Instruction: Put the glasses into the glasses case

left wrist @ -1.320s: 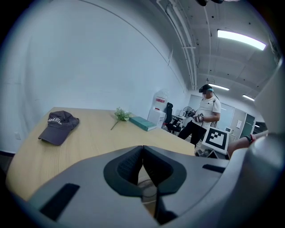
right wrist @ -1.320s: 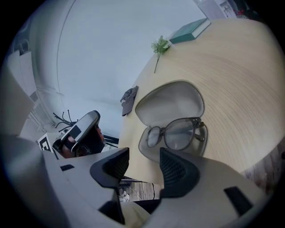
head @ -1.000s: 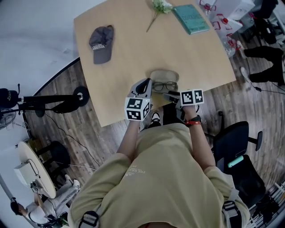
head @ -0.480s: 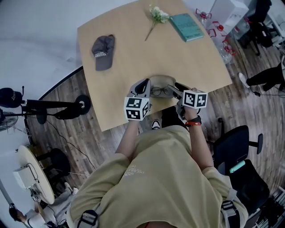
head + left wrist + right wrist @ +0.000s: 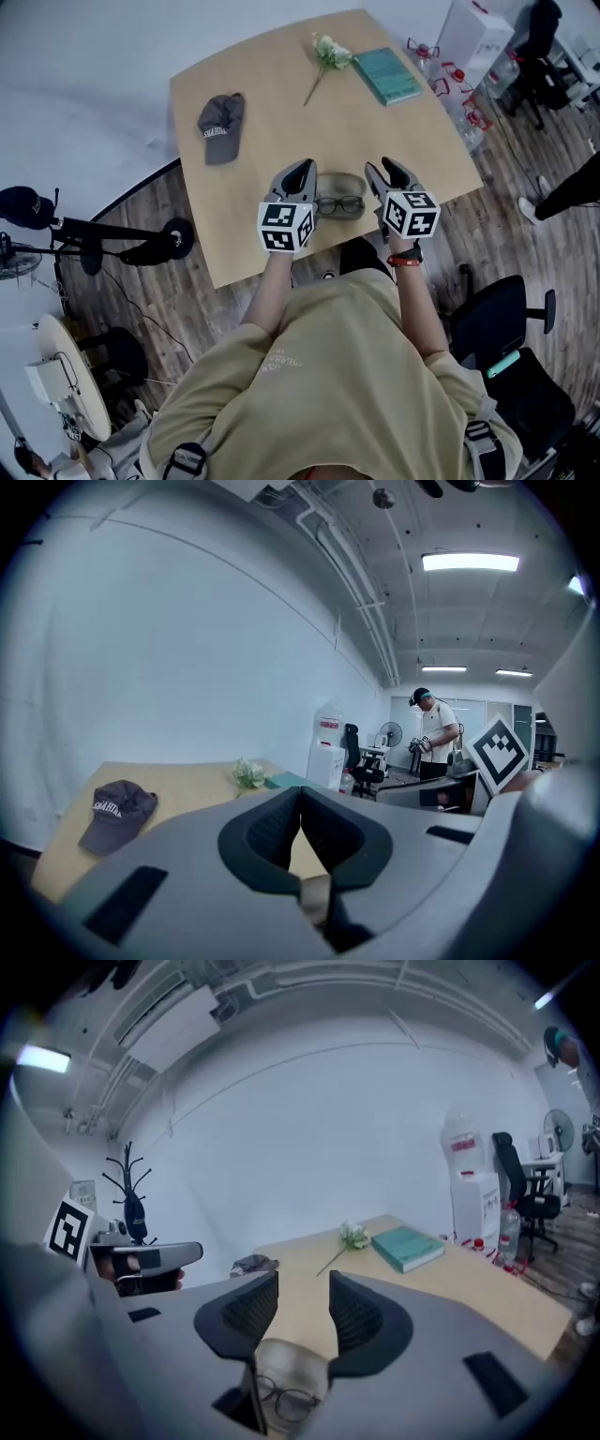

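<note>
The black thin-framed glasses (image 5: 339,205) lie unfolded on the light wooden table (image 5: 281,103), near its front edge. They are right at the near side of the beige oval glasses case (image 5: 342,182). Whether they touch it, or whether the case is open, cannot be told. The glasses are not yet inside.

Both grippers hang above the table, one on each side of the case, and neither touches anything. The left gripper (image 5: 302,169) has its jaws pressed together at the tips, with nothing between them. The right gripper (image 5: 386,172) has its jaws apart. They have just been closing a little, and the gap is empty.

Several things may go wrong from here. The frame is thin and lies flat, so the pads can slip off it or press on a lens. The case looks light, so a push from the glasses may slide it away unless the other gripper holds it. Because the glasses are close to the table edge, a bad grip may knock them to the floor.
</note>
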The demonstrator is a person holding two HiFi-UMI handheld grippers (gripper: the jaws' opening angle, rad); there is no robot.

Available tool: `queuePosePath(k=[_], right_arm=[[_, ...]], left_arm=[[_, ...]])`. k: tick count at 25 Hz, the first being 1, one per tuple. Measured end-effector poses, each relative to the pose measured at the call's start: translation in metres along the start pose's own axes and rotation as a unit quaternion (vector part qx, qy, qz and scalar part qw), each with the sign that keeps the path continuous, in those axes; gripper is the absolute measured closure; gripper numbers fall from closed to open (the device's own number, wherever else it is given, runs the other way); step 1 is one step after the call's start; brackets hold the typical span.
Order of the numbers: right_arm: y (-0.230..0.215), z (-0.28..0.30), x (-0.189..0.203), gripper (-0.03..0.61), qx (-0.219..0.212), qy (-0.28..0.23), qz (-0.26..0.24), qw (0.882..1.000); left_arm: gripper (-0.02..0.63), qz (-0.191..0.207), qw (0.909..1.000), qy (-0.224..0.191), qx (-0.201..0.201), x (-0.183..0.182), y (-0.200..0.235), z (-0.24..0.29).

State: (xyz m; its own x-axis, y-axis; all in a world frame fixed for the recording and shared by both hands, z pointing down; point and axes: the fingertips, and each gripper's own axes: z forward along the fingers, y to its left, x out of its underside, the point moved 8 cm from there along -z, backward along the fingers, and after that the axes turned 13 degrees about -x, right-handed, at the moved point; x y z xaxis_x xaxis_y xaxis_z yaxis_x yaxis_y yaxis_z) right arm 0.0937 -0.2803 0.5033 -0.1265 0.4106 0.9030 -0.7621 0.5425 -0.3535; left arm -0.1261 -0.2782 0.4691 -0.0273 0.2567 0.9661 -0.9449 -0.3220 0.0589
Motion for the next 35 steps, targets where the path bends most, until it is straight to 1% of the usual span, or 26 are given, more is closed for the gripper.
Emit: queuePosePath(k=[2, 3, 5, 7, 10, 12, 16, 25, 35], right_arm=[[0.004, -0.005, -0.012, 0.414, 0.006, -0.017, -0.021, 1.000], [0.006, -0.007, -0.018, 0.415, 0.007, -0.025, -0.028, 0.999], [0.008, -0.012, -0.029, 0.442, 0.009, -0.040, -0.039, 0.998], [0.009, -0.016, -0.036, 0.462, 0.012, -0.046, -0.053, 0.997], [0.013, -0.023, -0.043, 0.477, 0.019, -0.045, -0.080, 0.996], [0.014, -0.026, -0.048, 0.499, 0.022, -0.054, -0.082, 0.995], [0.015, -0.033, -0.052, 0.561, 0.027, -0.075, -0.081, 0.994], [0.012, -0.035, -0.049, 0.563, 0.026, -0.065, -0.083, 0.994], [0.016, -0.028, -0.045, 0.563, 0.018, -0.060, -0.073, 0.995]], left_arm=[[0.590, 0.006, 0.9999, -0.011, -0.004, -0.005, -0.001, -0.003], [0.590, 0.008, 0.9998, -0.016, -0.006, -0.007, -0.002, -0.004], [0.591, 0.003, 0.9996, -0.027, -0.010, -0.010, -0.004, -0.006], [0.590, 0.000, 0.9993, -0.036, -0.011, -0.014, -0.006, -0.007], [0.591, 0.006, 0.9987, -0.050, -0.012, -0.021, -0.009, -0.010], [0.590, 0.013, 0.9983, -0.056, -0.012, -0.026, -0.012, -0.010], [0.589, 0.015, 0.9979, -0.063, -0.008, -0.028, -0.015, -0.009], [0.591, 0.015, 0.9976, -0.067, -0.003, -0.029, -0.022, -0.006], [0.590, 0.011, 0.9980, -0.063, -0.002, -0.029, -0.018, -0.002]])
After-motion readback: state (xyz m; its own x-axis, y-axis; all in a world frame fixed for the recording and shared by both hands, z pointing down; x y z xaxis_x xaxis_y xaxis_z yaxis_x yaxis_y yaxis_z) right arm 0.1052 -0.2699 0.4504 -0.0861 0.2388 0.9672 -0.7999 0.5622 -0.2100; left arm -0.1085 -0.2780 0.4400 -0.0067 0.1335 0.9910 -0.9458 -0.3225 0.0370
